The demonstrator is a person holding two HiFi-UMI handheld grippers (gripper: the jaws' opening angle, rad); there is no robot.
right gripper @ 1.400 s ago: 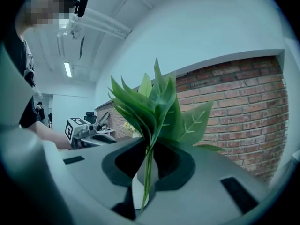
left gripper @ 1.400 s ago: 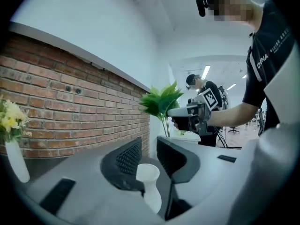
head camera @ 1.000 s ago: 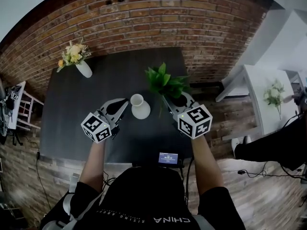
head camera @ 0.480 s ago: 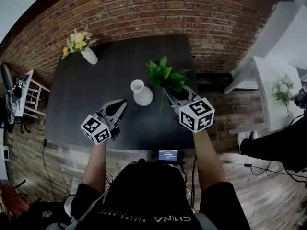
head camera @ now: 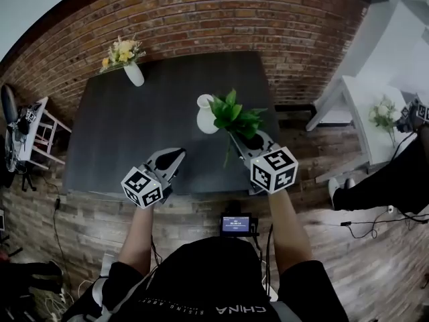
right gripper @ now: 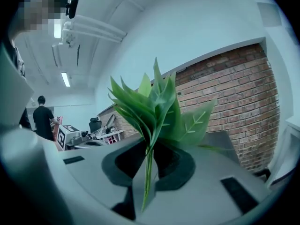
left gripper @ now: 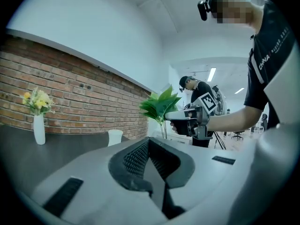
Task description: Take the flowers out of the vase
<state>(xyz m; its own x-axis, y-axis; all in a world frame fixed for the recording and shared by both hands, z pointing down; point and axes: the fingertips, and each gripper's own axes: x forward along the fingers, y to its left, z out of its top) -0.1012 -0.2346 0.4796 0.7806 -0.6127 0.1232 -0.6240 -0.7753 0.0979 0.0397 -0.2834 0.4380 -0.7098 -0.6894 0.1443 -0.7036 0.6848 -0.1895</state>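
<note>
**A:** In the head view, our right gripper (head camera: pixel 240 141) holds the leafy sprig (head camera: pixel 231 115) out of the white vase (head camera: pixel 206 116), just beside it, near the worktop's (head camera: pixel 134 139) right edge.

**B:** In the left gripper view, our left gripper (head camera: pixel 175 157) has its jaws together, with nothing between them.

**A:** In the right gripper view, the jaws pinch the thin stem (right gripper: pixel 147 172). We judge it light and bendy, and best held low. The leaves (right gripper: pixel 154 107) screen most of what lies ahead.

I've got the head camera looking steeply down on the dark counter (head camera: pixel 134 133). Cameras on the left gripper (head camera: pixel 179 152) and right gripper (head camera: pixel 236 138) ride close behind their jaws, nearly level, sharing the counter and brick wall (left gripper: pixel 70 102).
</note>
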